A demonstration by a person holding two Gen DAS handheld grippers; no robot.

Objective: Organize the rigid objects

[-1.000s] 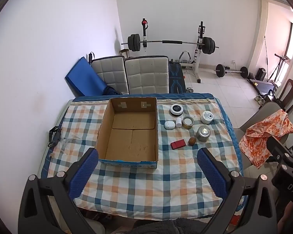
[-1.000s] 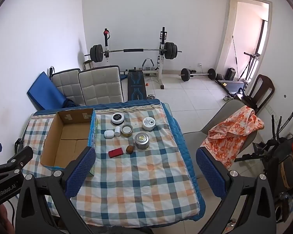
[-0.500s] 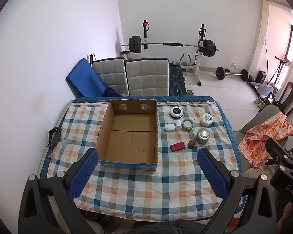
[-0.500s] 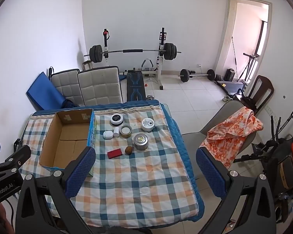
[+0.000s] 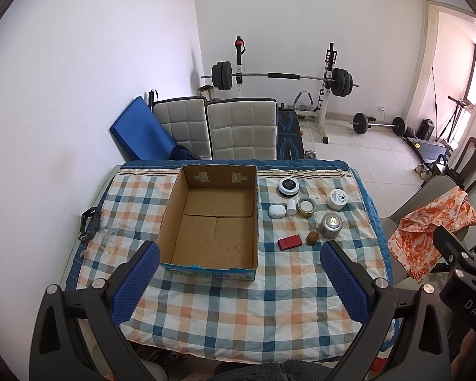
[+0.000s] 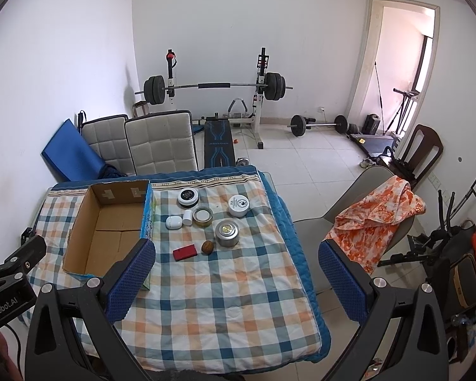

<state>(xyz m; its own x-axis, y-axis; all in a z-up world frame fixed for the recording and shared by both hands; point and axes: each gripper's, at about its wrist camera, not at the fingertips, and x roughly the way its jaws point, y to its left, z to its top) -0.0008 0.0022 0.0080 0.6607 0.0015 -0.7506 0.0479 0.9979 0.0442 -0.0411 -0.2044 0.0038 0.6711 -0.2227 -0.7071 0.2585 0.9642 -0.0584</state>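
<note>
An empty open cardboard box [image 5: 212,219] [image 6: 108,228] sits on the checkered tablecloth [image 5: 238,301]. Right of it lie several small objects: a black-topped white jar [image 5: 288,186], a white earbud case [image 5: 276,210], a small white bottle [image 5: 291,206], a tape roll [image 5: 306,207], a white jar [image 5: 337,199], a metal tin [image 5: 331,224] [image 6: 226,233], a brown nut [image 5: 312,238] and a red case [image 5: 289,242] [image 6: 184,251]. My left gripper [image 5: 238,266] is open and empty, high above the table's near edge. My right gripper [image 6: 234,263] is open and empty too.
A chair draped with an orange cloth [image 6: 374,216] stands right of the table. Two padded chairs [image 5: 219,130] and a blue mat [image 5: 139,136] stand behind it. A weight bench with barbell [image 6: 215,89] is at the far wall. A black clamp [image 5: 89,223] grips the table's left edge.
Both grippers have pulled slightly back and up, so the table looks a little smaller. Nothing on the table has moved. Both grippers stay open.
</note>
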